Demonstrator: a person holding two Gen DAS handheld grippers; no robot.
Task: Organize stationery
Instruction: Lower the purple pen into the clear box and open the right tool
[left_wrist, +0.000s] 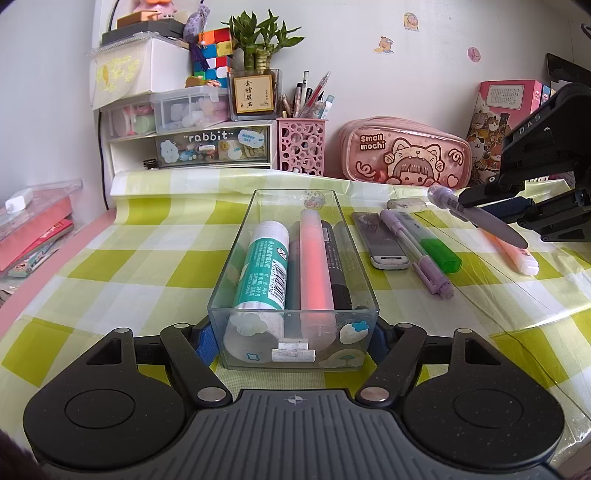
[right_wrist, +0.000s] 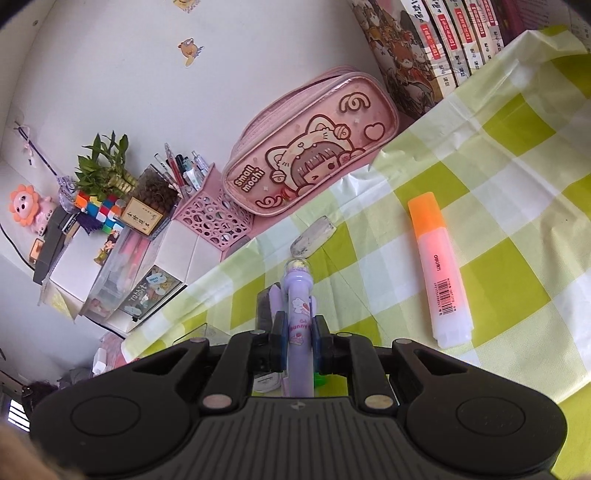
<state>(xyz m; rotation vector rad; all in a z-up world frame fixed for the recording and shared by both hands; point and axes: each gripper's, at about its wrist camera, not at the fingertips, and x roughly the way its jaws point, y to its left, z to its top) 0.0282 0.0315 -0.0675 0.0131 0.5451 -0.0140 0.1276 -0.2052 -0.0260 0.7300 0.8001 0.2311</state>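
The right gripper clamps a purple pen, its cap pointing forward beyond the fingertips.

Premises: a home study desk set against a white wall. Evidence: green-and-white checked tablecloth, pink cartoon pencil case, pink perforated pen holder filled with pens, small drawer organiser labelled "rabbit", potted lucky bamboo, puzzle cube, row of books, wall stickers.
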